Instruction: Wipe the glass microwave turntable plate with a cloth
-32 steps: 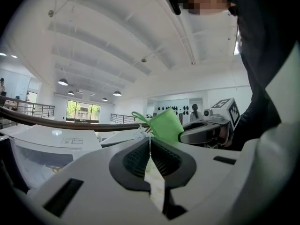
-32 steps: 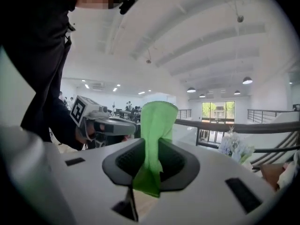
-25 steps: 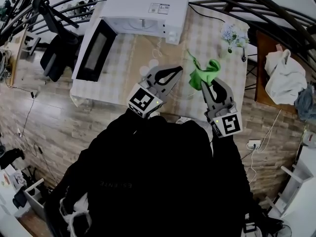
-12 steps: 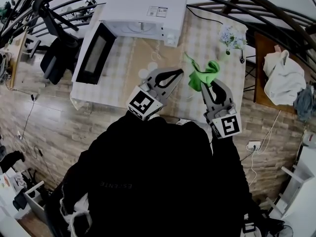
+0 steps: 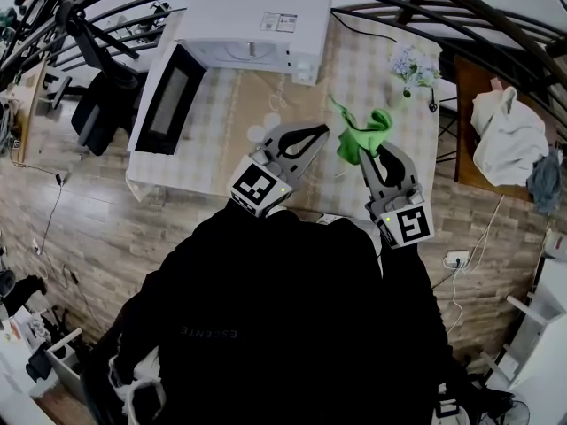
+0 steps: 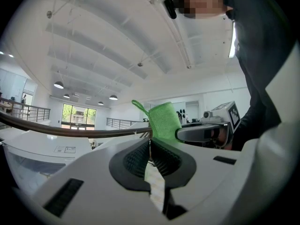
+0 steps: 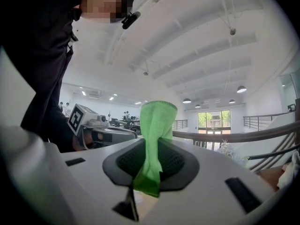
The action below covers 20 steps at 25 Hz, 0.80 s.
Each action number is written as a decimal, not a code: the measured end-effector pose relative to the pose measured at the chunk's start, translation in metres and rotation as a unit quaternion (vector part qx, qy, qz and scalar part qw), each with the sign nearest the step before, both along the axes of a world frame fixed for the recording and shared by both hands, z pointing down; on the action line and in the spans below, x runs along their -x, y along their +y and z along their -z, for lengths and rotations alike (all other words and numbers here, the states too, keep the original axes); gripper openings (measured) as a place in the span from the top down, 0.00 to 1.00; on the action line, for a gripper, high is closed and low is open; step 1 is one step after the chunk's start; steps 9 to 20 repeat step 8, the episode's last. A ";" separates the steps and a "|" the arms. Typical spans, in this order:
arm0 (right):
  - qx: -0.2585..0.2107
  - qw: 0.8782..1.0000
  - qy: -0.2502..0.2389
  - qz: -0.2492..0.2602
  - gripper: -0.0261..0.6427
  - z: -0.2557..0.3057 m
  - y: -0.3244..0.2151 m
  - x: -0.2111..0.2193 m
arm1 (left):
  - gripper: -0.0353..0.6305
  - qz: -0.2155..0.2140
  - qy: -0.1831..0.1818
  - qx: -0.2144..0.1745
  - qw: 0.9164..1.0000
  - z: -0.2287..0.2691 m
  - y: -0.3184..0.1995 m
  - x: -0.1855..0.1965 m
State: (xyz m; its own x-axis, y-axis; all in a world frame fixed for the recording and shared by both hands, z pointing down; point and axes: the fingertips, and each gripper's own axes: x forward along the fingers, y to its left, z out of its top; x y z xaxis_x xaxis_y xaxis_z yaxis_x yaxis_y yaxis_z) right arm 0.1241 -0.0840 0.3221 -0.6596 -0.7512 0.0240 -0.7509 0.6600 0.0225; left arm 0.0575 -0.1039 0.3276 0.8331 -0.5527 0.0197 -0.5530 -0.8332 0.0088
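Though a second has gone by, nothing of mine has shifted: my right gripper (image 5: 372,153) stays clamped on the green cloth (image 7: 157,139), and my left gripper (image 5: 312,131) stays pressed shut on nothing. Both are near the microwave (image 5: 257,16), on my side of it, so I judge wiping hasn't begun. Only the head view shows its door (image 5: 164,96) swung open. The glass plate appears nowhere, perhaps still inside.

We hold both grippers out before our chest, arms in black sleeves (image 5: 266,326) drawn close. Our left gripper (image 5: 321,128) angles toward the right one, its jaws pressed together. Our right gripper (image 5: 366,153), just beside it, has its jaws clamped on a green cloth (image 5: 363,133).
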 end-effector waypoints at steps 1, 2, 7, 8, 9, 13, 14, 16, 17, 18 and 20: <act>-0.002 1.000 0.003 0.001 0.83 -0.002 0.000 -0.001 | 0.91 0.000 0.000 0.000 1.000 0.000 0.000 0.000; -0.004 1.000 0.005 0.002 0.83 -0.003 0.001 -0.001 | 0.91 0.000 0.001 0.000 1.000 0.000 0.000 0.001; -0.005 1.000 0.007 0.002 0.83 -0.004 0.001 0.004 | 0.91 -0.001 0.003 0.002 1.000 -0.001 0.000 0.006; -0.003 1.000 0.009 0.002 0.83 -0.004 0.001 0.005 | 0.91 -0.001 0.003 0.002 1.000 -0.001 -0.001 0.007; -0.003 1.000 0.009 0.002 0.83 -0.004 0.001 0.005 | 0.91 -0.001 0.003 0.002 1.000 -0.001 -0.001 0.007; -0.003 1.000 0.009 0.002 0.83 -0.004 0.001 0.005 | 0.91 -0.001 0.003 0.002 1.000 -0.001 -0.001 0.007; -0.003 1.000 0.009 0.002 0.83 -0.004 0.001 0.005 | 0.91 -0.001 0.003 0.002 1.000 -0.001 -0.001 0.007; -0.003 1.000 0.009 0.002 0.83 -0.004 0.001 0.005 | 0.91 -0.001 0.003 0.002 1.000 -0.001 -0.001 0.007; -0.003 1.000 0.009 0.002 0.83 -0.004 0.001 0.005 | 0.91 -0.001 0.003 0.002 1.000 -0.001 -0.001 0.007; -0.003 1.000 0.009 0.002 0.83 -0.004 0.001 0.005 | 0.91 -0.001 0.003 0.002 1.000 -0.001 -0.001 0.007; -0.003 1.000 0.009 0.002 0.83 -0.004 0.001 0.005 | 0.91 -0.001 0.003 0.002 1.000 -0.001 -0.001 0.007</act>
